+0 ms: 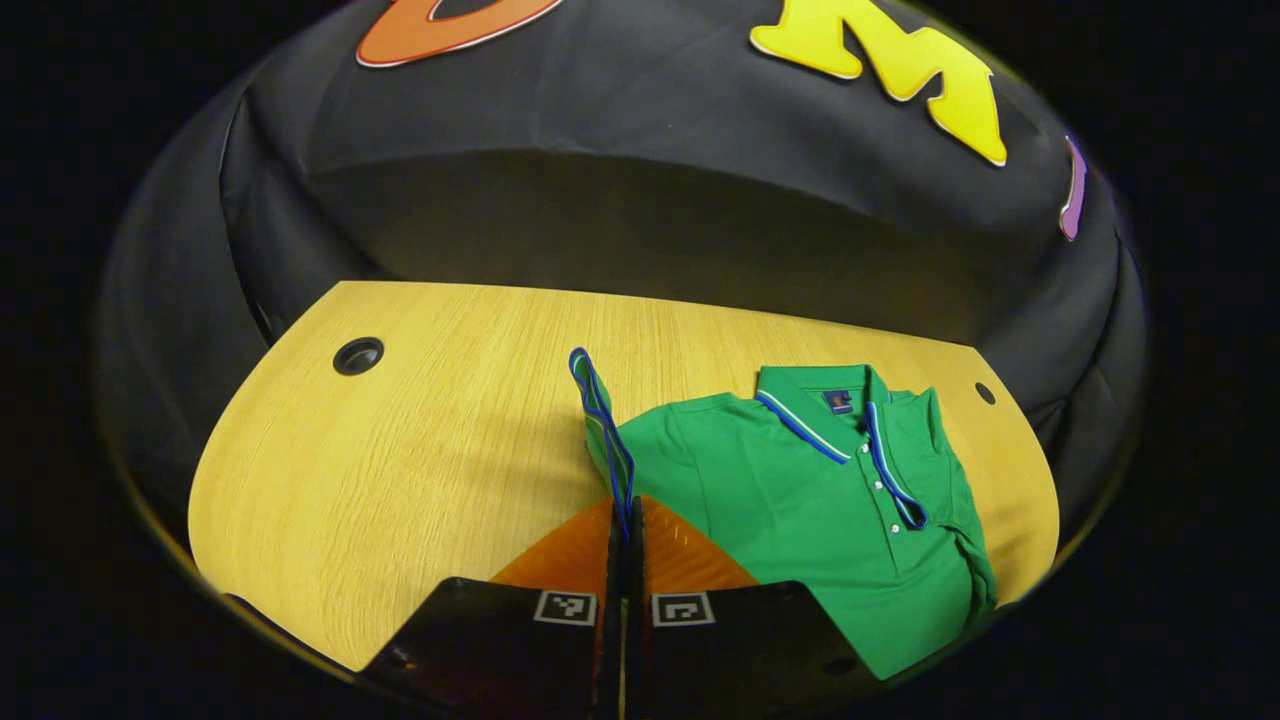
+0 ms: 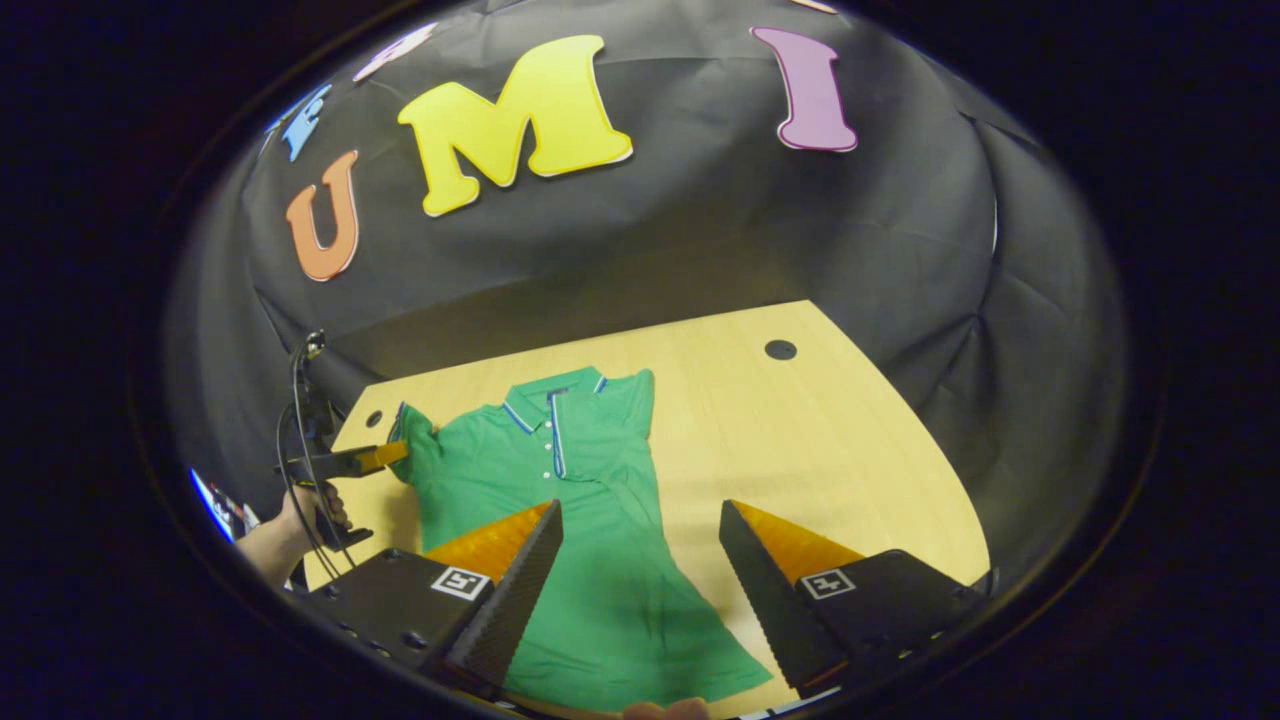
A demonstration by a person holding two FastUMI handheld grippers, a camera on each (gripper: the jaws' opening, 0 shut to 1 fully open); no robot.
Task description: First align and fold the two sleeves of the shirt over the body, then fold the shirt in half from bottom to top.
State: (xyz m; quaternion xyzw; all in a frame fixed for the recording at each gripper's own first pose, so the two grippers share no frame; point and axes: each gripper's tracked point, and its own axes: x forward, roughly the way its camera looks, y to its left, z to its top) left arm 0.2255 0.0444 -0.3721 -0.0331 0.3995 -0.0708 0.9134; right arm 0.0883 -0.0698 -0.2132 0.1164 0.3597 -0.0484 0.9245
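Sleeve [image 1: 603, 425] (table's [image 1: 400, 480] left bare)

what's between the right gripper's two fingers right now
In the right gripper view, the open right gripper has the green shirt lying between its fingers, untouched, with bare table beside it.

My shirt [image 1: 800, 500] is soft cloth with a fine knit, matt, with small shiny buttons [image 1: 886, 505] down the front. The table [image 1: 400, 460] under it is smooth wood with thin grain lines, and it has a soft shine. The fingers [image 2: 510, 590] of my right claw [image 2: 640, 520] look like hard plastic with rough, ridged faces.
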